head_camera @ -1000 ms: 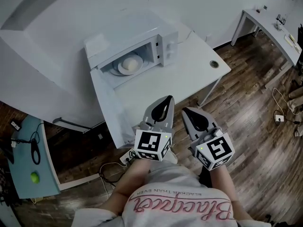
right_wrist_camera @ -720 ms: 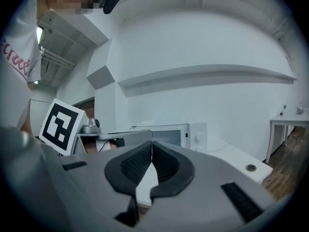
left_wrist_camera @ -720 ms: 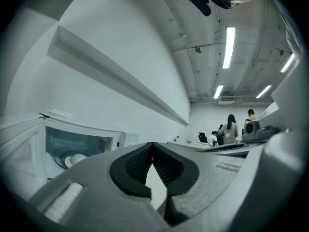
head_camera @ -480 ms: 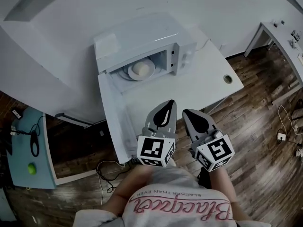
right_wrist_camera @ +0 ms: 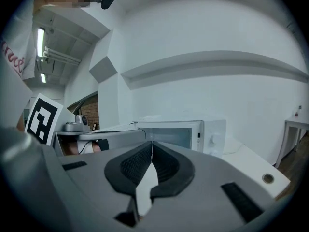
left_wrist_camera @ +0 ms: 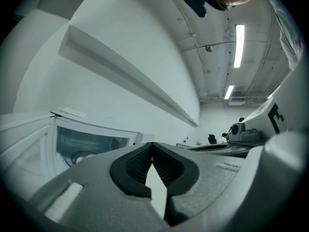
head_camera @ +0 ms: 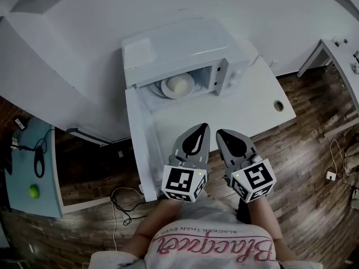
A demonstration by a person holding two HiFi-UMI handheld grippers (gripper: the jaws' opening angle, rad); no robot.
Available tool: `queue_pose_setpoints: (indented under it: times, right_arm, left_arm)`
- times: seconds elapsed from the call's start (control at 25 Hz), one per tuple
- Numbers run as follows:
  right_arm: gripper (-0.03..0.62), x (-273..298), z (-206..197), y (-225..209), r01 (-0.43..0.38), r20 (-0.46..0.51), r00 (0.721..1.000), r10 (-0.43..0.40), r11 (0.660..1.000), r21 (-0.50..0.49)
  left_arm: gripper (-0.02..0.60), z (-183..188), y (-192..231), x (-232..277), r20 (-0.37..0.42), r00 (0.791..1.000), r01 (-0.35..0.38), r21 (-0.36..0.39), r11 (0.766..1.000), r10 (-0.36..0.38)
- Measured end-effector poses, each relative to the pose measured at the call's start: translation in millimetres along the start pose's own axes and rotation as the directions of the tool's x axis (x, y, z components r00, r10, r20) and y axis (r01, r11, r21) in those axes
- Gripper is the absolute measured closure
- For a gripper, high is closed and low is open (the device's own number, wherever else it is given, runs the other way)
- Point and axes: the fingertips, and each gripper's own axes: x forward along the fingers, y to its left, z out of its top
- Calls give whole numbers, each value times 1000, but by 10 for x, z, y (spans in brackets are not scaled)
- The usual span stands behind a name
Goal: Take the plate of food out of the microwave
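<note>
Closer and more central than a second ago, the microwave [head_camera: 174, 49] stands with its door [head_camera: 140, 144] swung open at left. The plate of food [head_camera: 178, 86] sits inside. Short of it over the counter [head_camera: 247, 102], the left hand-held gripper [head_camera: 198, 130] and the right hand-held gripper [head_camera: 225, 134] are pressed together, empty.

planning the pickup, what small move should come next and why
Probably bring both grippers forward toward the open microwave while opening the jaws. The plate of food sits inside with the door swung wide, but the left gripper and right gripper are shut, empty and well short of it.
</note>
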Motion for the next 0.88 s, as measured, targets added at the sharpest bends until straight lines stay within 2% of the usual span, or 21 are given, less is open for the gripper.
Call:
queue_pose_setpoints:
  times: [0.24, 0.48, 0.72, 0.88]
  right_arm:
    - [582, 138, 9, -46, -8, -16, 1000, 7, 1000, -25]
    - [580, 336, 4, -64, -68, -32, 997, 67, 997, -34]
    - [580, 624, -43, -184, -153, -77, 985, 151, 988, -11]
    - [580, 826, -18, -216, -215, -89, 973, 212, 976, -23]
  left_arm:
    - [575, -19, 122, -9, 0, 999, -49, 2, 999, 49]
    - [575, -57, 336, -34, 7, 990, -140, -12, 990, 140]
    - [575, -65, 565, 16, 19, 970, -244, -25, 970, 244]
    - [575, -94, 758, 21, 25, 942, -333, -39, 942, 334]
